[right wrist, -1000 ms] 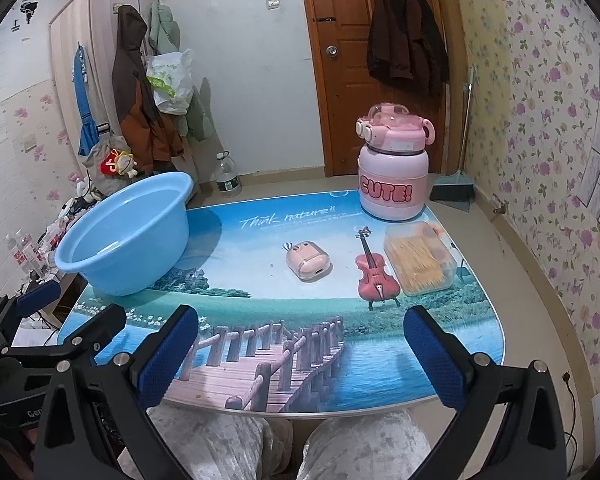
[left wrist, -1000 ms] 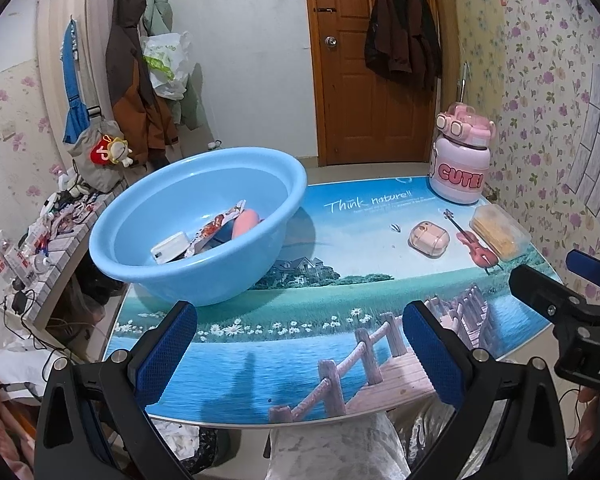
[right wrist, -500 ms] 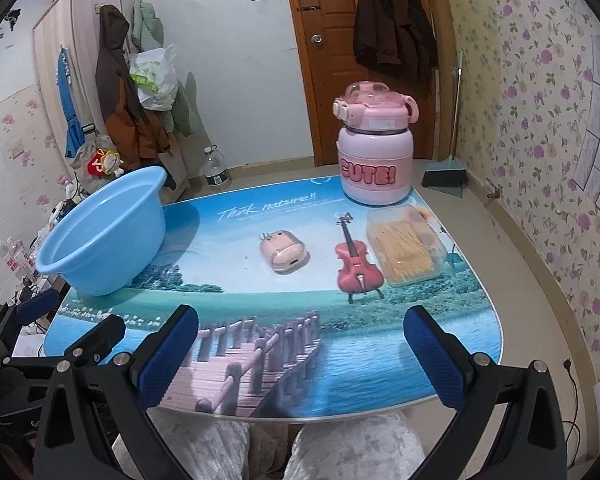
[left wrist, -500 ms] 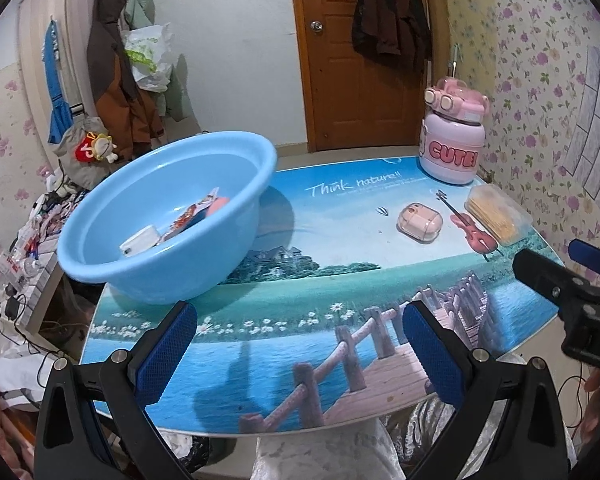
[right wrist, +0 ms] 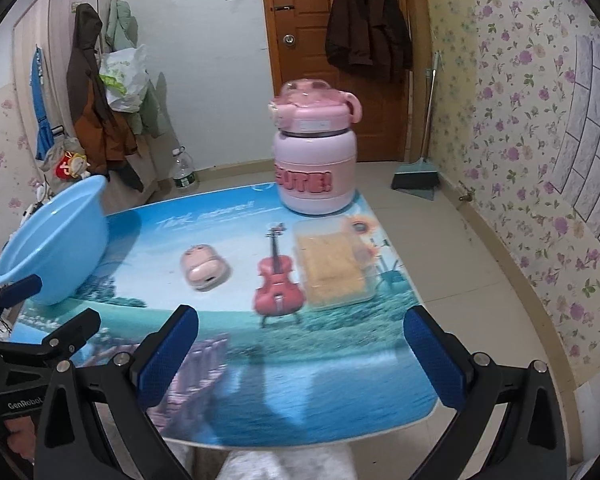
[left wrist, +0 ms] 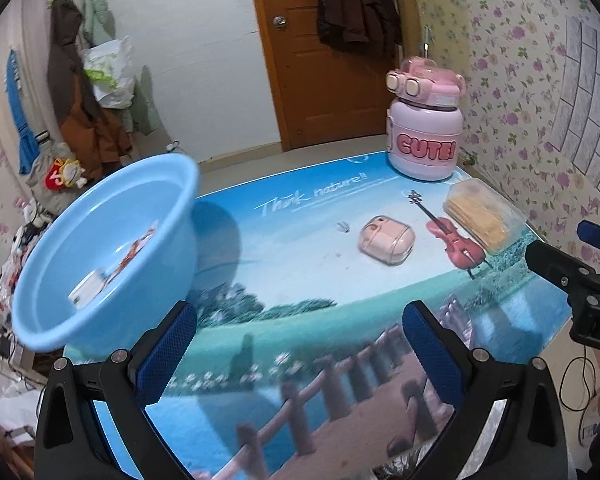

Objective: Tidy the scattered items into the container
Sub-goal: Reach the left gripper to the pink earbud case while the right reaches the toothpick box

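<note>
Blue basin [left wrist: 112,248] at table's [left wrist: 292,288] left, pink case [left wrist: 386,240] mid-table, jaws wide apart.

left wrist: near edge, faces door | right wrist: same | shared: table [left wrist: 300,240]

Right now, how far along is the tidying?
Partly done: a few small items already lie in the blue basin. Both the left gripper and right gripper are open and empty. The pink earbud case, clear box and pink bottle remain on the table.
</note>
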Available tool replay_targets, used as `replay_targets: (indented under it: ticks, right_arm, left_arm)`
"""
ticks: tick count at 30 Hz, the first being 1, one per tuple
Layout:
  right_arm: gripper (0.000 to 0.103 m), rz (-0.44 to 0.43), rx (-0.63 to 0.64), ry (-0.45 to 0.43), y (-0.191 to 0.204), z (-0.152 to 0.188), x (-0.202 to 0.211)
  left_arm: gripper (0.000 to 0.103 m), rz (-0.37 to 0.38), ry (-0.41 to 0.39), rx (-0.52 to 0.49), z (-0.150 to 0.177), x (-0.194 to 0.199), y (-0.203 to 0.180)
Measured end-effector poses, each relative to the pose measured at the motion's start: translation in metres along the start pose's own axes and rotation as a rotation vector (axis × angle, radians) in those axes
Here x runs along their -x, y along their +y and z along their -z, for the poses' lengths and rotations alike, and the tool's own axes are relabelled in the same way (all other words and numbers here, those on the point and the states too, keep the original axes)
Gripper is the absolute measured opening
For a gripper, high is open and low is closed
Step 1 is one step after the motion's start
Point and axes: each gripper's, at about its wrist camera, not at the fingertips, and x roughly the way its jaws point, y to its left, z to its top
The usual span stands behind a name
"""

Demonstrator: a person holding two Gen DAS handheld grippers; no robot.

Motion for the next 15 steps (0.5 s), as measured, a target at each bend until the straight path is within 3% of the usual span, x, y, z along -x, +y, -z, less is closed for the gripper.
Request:
replay_targets:
  ticks: [15]
  right_arm:
    - [0.103, -0.044, 0.101, 0.032, -0.025, -0.016, -0.048]
  left_arm:
    - [0.103, 0.055, 0.072, -0.064, -0.028, -0.056, -0.032]
